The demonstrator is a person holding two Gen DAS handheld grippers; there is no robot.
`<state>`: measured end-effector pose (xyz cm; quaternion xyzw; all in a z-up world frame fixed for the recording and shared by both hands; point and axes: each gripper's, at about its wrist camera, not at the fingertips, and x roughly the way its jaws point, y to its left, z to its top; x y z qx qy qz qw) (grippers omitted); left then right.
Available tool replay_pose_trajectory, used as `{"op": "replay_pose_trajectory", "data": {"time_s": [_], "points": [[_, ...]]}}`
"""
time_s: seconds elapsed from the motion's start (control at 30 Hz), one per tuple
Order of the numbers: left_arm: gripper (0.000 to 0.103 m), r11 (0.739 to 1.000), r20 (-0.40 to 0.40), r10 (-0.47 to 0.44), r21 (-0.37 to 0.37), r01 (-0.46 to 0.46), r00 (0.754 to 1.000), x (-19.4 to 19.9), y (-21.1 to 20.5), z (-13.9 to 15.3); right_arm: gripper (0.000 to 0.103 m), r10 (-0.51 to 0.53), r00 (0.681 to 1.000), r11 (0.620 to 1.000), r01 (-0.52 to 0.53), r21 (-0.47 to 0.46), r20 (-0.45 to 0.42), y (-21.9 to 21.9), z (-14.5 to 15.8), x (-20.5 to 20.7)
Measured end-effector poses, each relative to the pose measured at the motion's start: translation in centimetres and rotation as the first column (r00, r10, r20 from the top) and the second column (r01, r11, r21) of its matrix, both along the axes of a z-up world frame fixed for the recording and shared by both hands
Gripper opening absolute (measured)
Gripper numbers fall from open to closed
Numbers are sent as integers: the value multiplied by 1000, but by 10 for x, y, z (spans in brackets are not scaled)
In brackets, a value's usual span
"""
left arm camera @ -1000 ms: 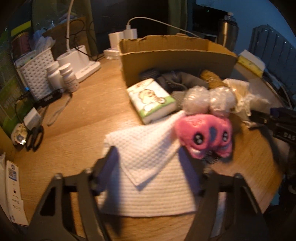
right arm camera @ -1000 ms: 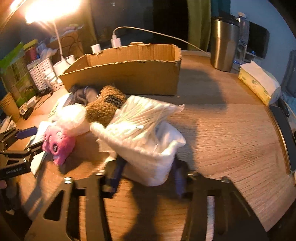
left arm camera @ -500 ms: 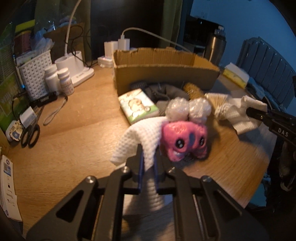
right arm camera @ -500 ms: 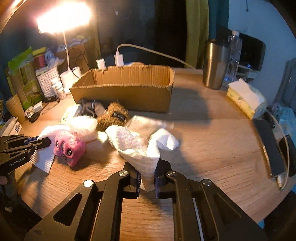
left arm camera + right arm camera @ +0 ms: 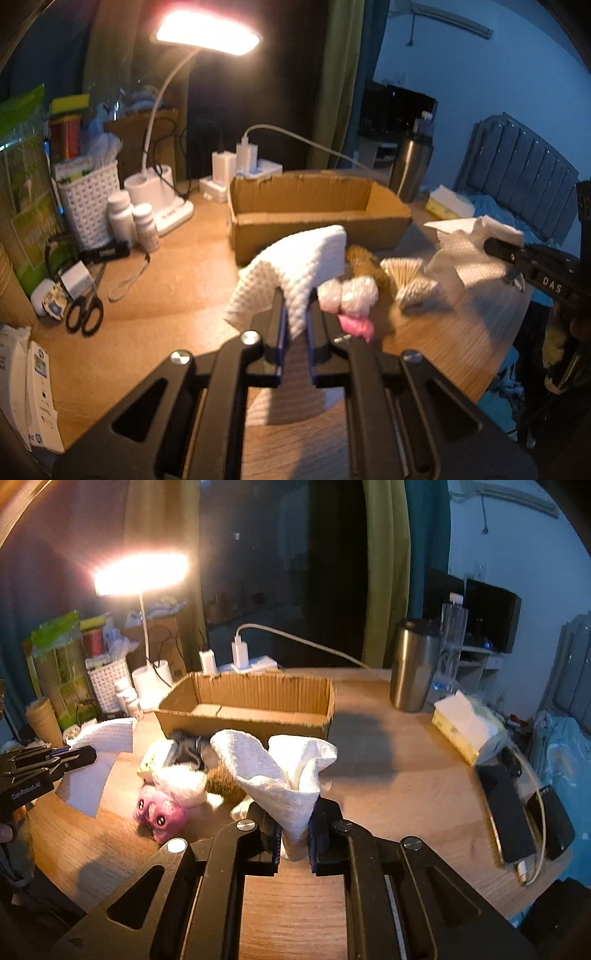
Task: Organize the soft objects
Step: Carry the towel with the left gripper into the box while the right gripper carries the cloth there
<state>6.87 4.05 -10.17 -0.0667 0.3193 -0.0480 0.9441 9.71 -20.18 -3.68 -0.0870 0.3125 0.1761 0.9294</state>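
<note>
The left gripper (image 5: 295, 325) is closed on a white waffle cloth (image 5: 295, 266), pinched between its fingers (image 5: 279, 332) and held clear above the table (image 5: 177, 295), with the cloth's free corners drooping to either side. The right gripper (image 5: 293, 834) is likewise clamped on a bunched white paper towel (image 5: 284, 775), which flares upward from the fingers (image 5: 317, 827) and is also lifted off the wood. Below and between the two held pieces, a small pile is seen on the table: a pink plush toy (image 5: 159, 812), a bubble-wrap bundle (image 5: 351, 295), a brown plush item (image 5: 364, 258) and a tissue pack (image 5: 157, 758). Just beyond the pile stands an open cardboard box (image 5: 255, 705), its near wall low and its inside bare. Open tabletop is left to the right of the box, up to a steel tumbler (image 5: 413, 664) and a tissue box (image 5: 465, 727). The far left edge is crowded by a desk lamp (image 5: 173, 206), white bottles (image 5: 133, 221), a basket (image 5: 90, 199) and scissors (image 5: 86, 310).
</note>
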Motion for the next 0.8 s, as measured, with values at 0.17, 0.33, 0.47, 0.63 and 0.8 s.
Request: {"op": "replay_pose_trajectory", "data": {"time_s": [0.17, 0.33, 0.47, 0.63, 0.8], "points": [[9, 1000, 36, 1, -4, -1, 999, 2, -1, 14, 12, 13, 999, 1000, -13, 10, 36, 1, 15, 1], [9, 1000, 71, 2, 1, -2, 997, 5, -3, 27, 12, 26, 998, 999, -27, 20, 61, 1, 25, 5], [9, 1000, 91, 10, 6, -11, 996, 9, -3, 36, 12, 32, 997, 999, -35, 31, 73, -1, 30, 9], [9, 1000, 109, 13, 14, -15, 994, 17, -6, 45, 12, 37, 996, 998, -41, 42, 83, -3, 36, 18], [9, 1000, 132, 9, 22, -12, 991, 29, -11, 56, 12, 44, 995, 998, -49, 51, 91, -4, 40, 31]]}}
